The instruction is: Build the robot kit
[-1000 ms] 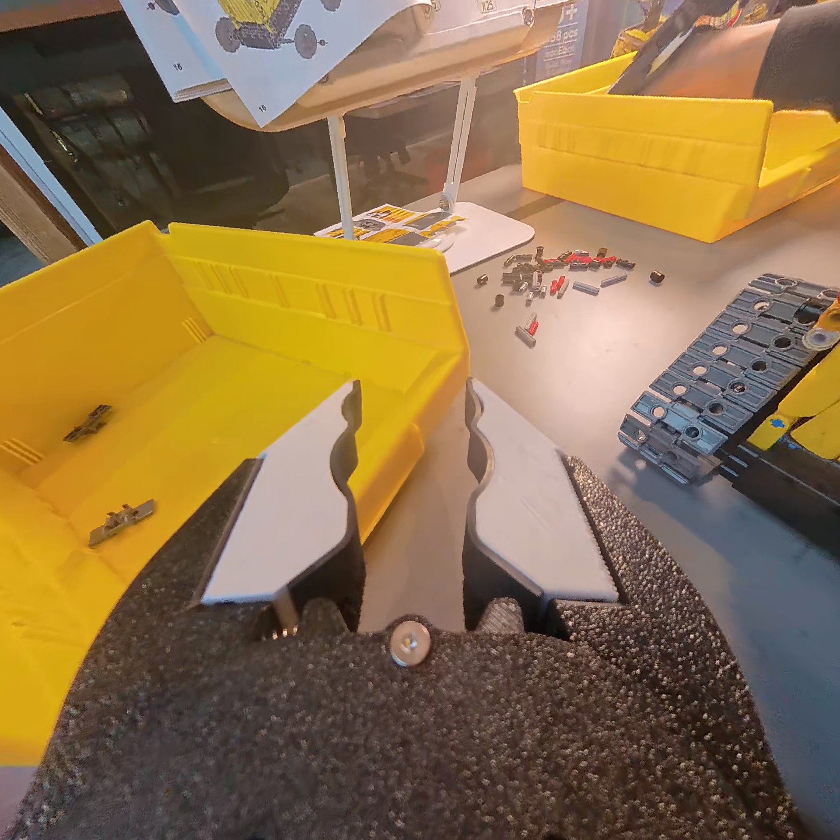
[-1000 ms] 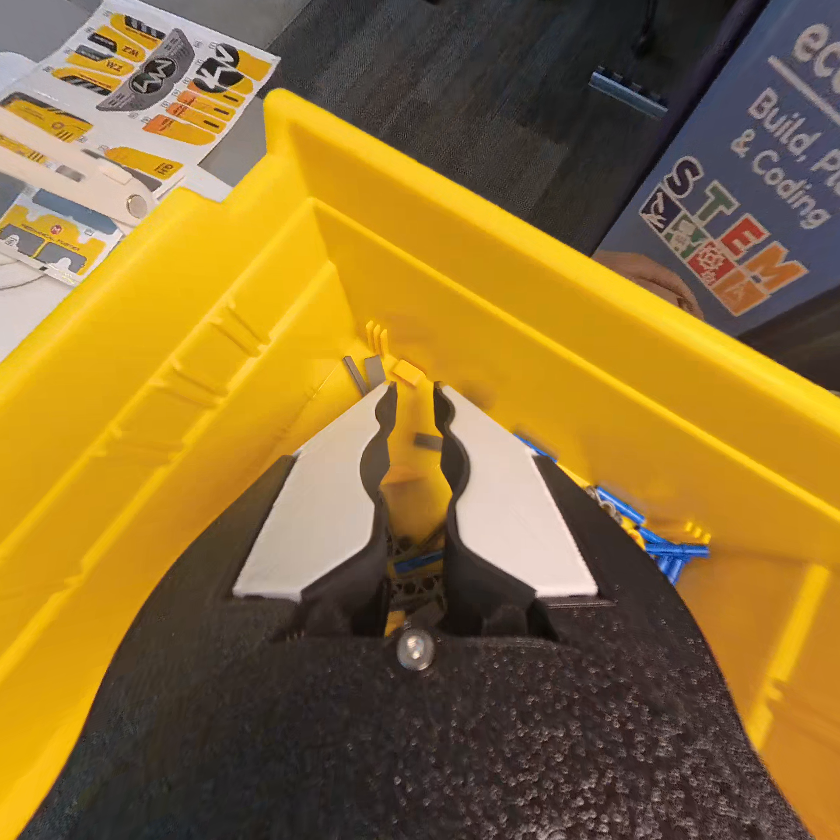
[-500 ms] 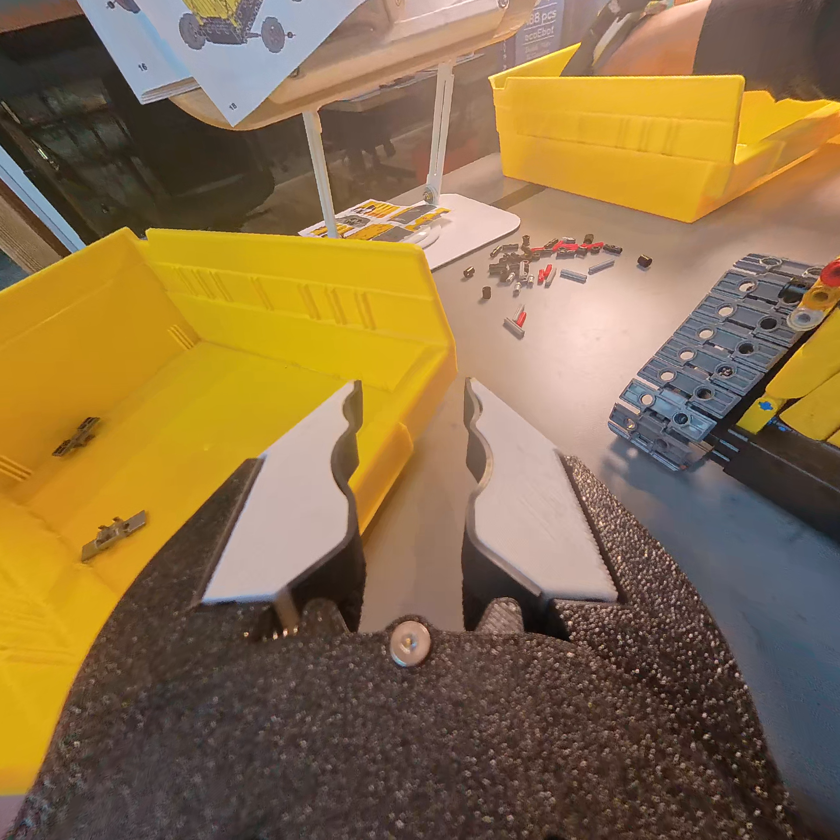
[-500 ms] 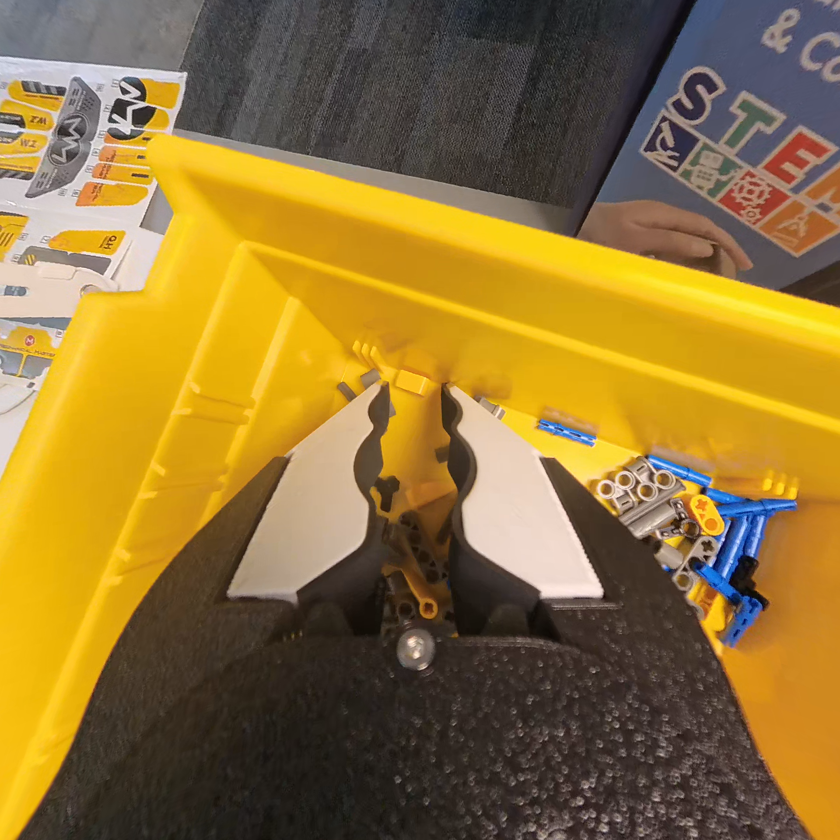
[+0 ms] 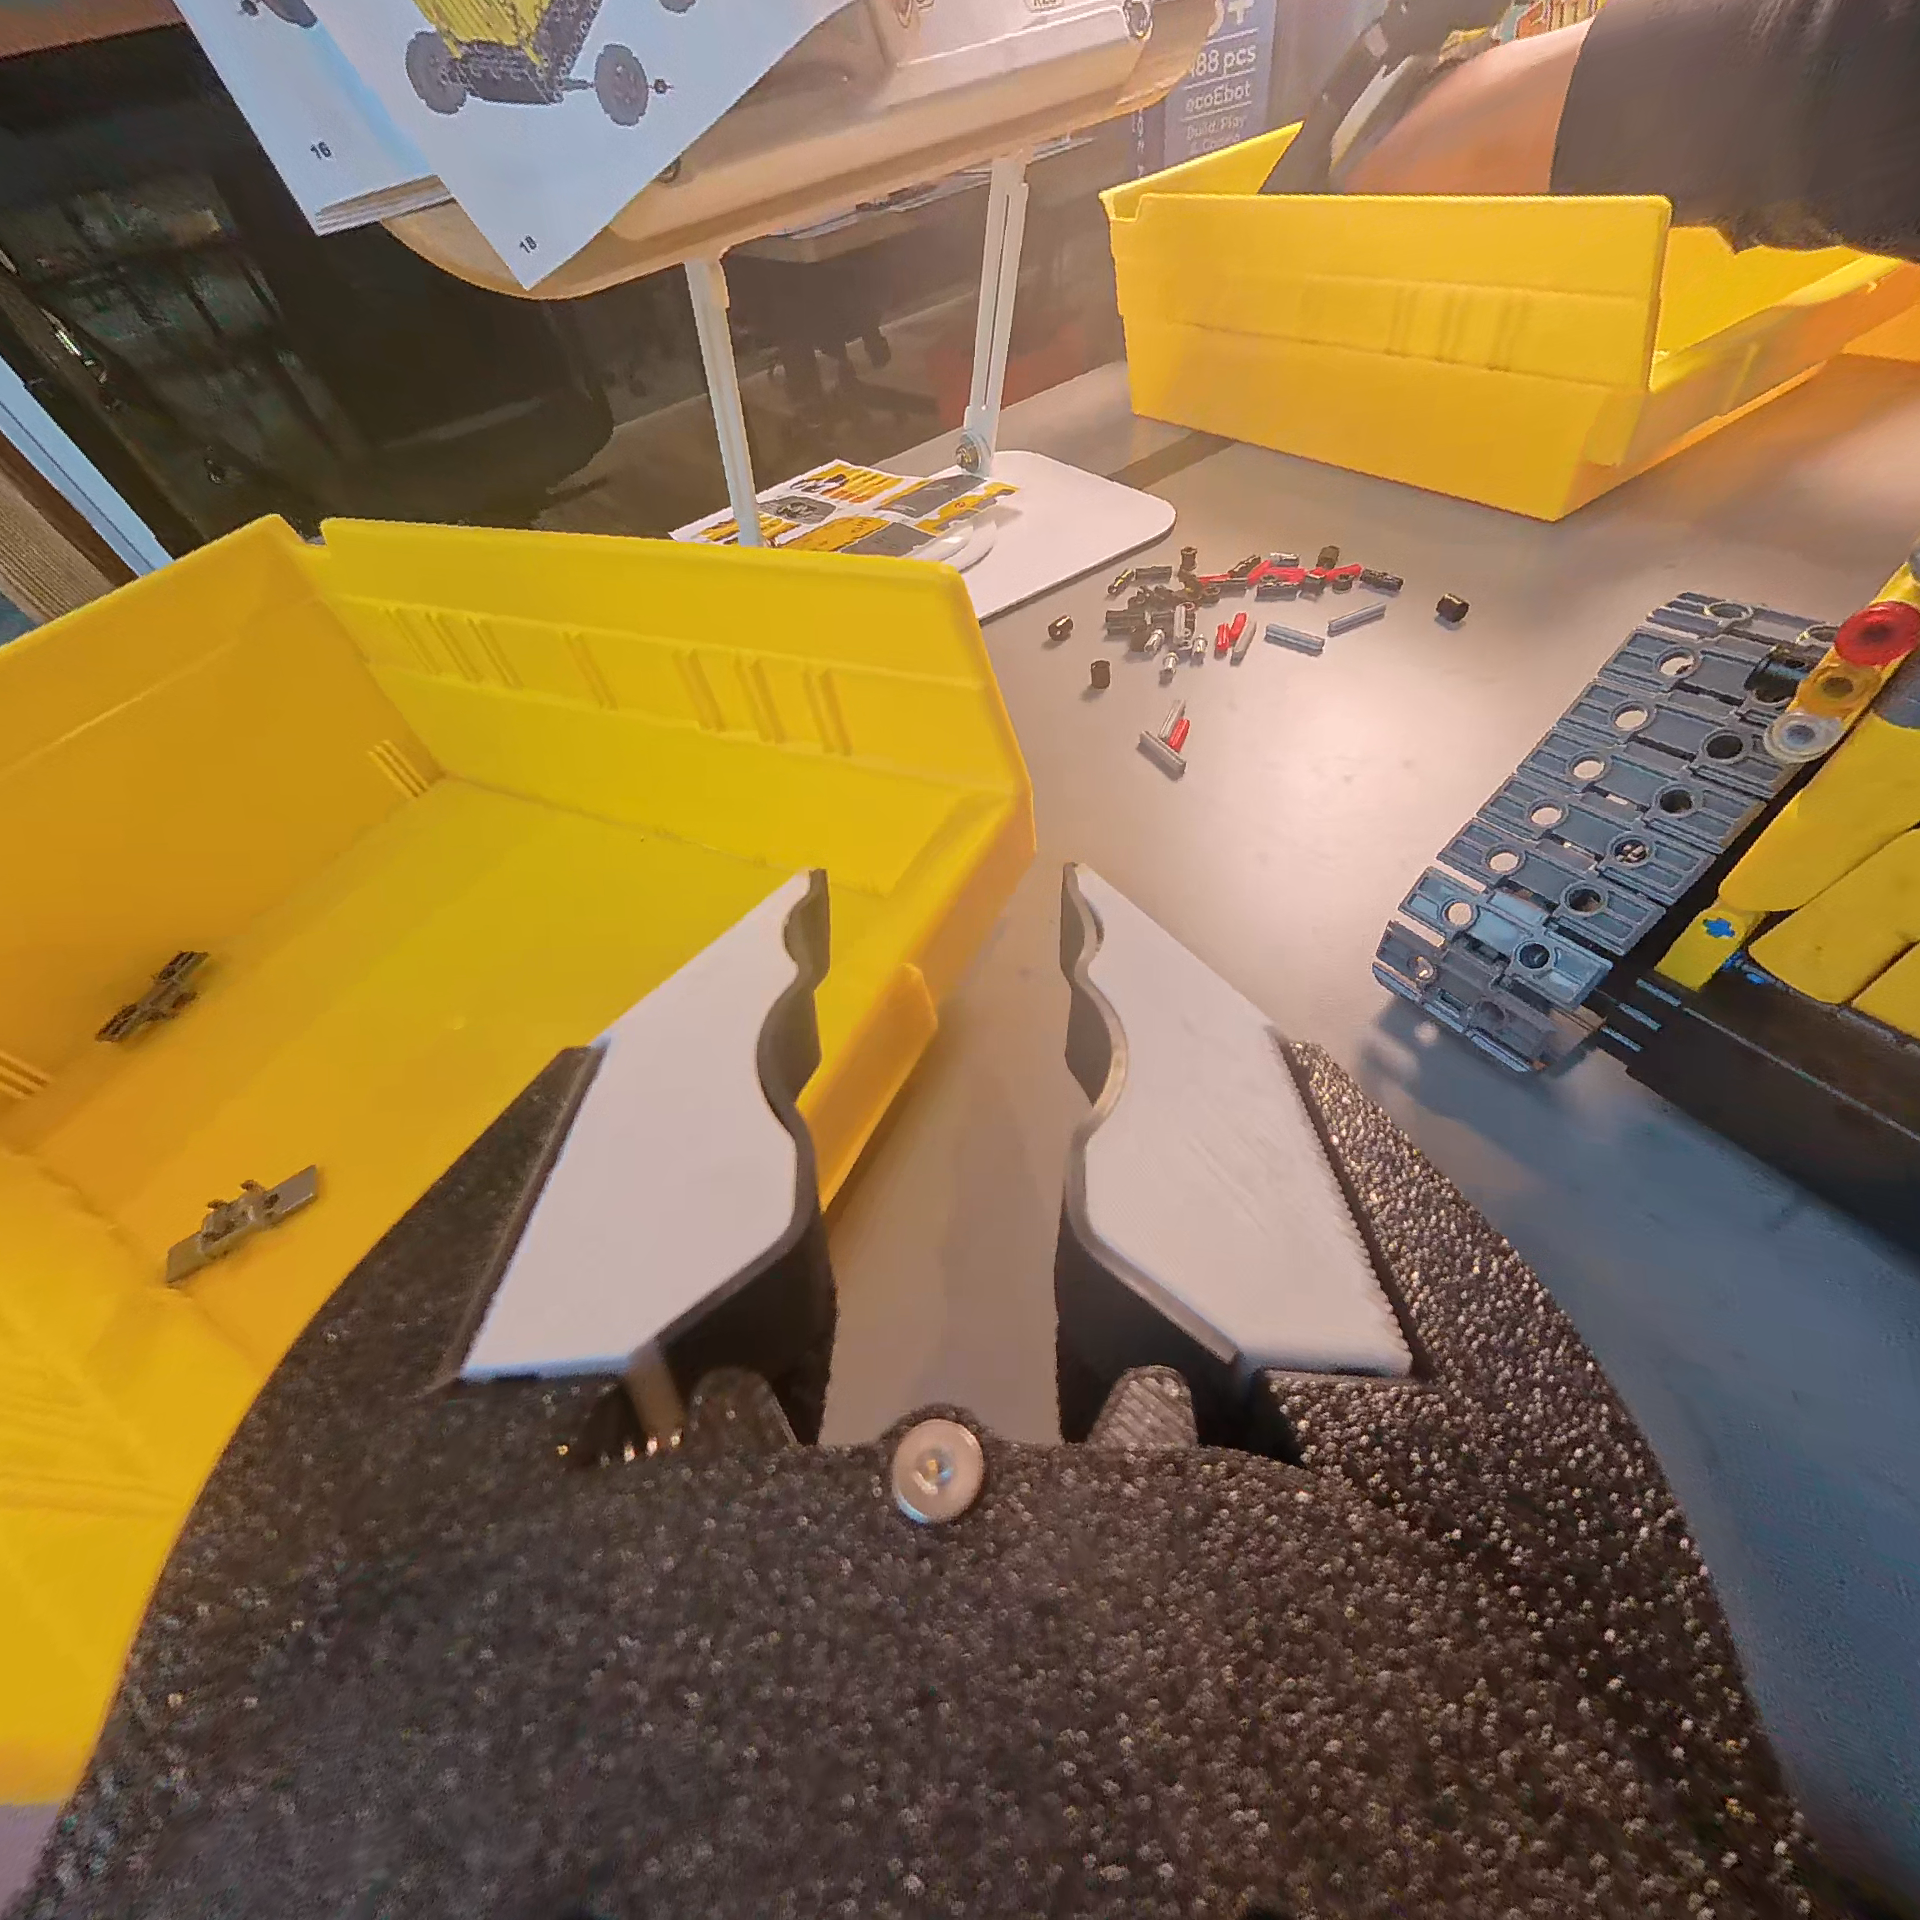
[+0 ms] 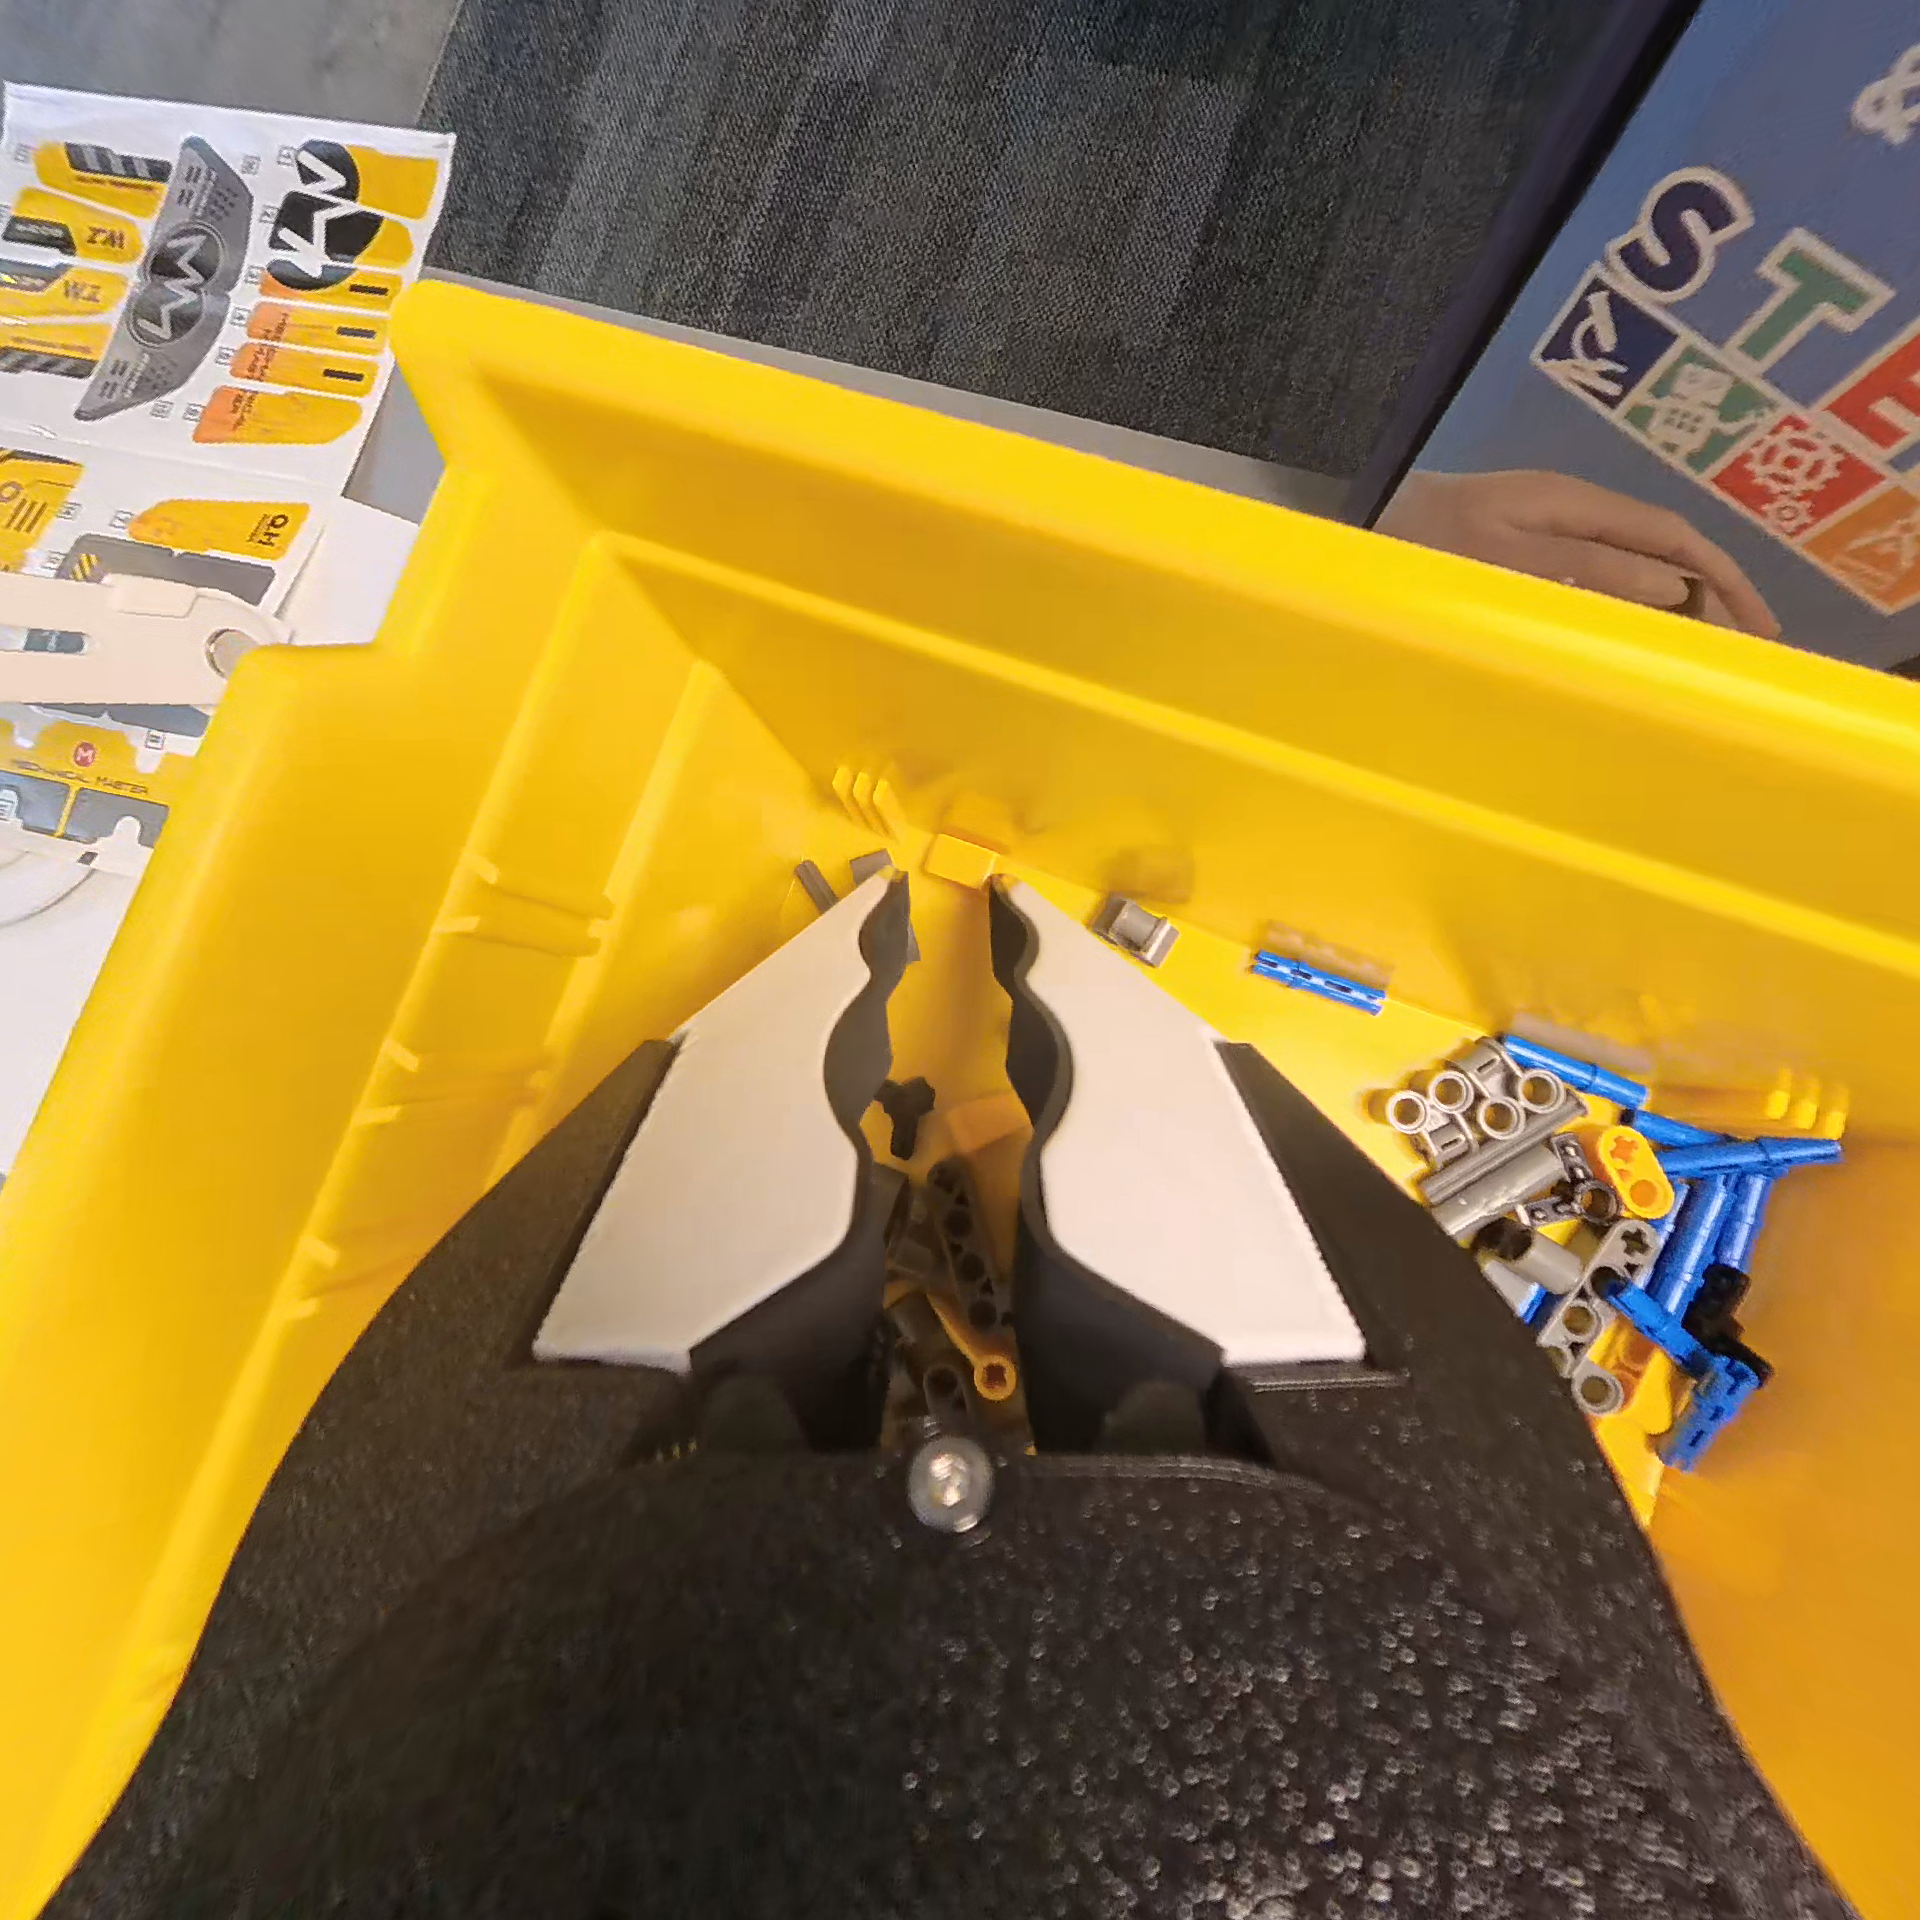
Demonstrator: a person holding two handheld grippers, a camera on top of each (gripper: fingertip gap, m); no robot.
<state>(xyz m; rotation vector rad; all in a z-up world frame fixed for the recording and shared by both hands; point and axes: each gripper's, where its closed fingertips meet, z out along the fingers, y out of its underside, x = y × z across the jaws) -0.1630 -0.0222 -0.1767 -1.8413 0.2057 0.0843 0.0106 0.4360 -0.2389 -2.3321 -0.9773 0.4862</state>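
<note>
My left gripper (image 5: 945, 914) is open and empty, above the grey table (image 5: 1299, 831) just right of a yellow bin (image 5: 665, 665). That bin holds two small grey pieces (image 5: 244, 1221). My right gripper (image 6: 945, 894) is inside another yellow bin (image 6: 1143, 582), its jaws a narrow gap apart with nothing between the tips. Its tips are near the bin's far corner, close to a small yellow piece (image 6: 966, 857). Black, dark grey and yellow beams (image 6: 956, 1247) lie on the bin floor under the jaws. A heap of blue and grey pieces (image 6: 1621, 1195) lies to the right.
A dark grey track assembly with yellow parts (image 5: 1621, 831) lies on the right of the table. Loose black and red pins (image 5: 1226, 613) are scattered in the middle. A booklet stand (image 5: 1039, 520), a sticker sheet (image 6: 208, 312), a blue box (image 6: 1766, 312) and a person's hand (image 6: 1579, 551) are nearby. Spacing between my two grippers at the tips: around 50 centimetres.
The right gripper has drawn back and turned inside its bin, so the heap of blue and grey pieces has come into view. The left gripper has shifted only slightly and stays open.
</note>
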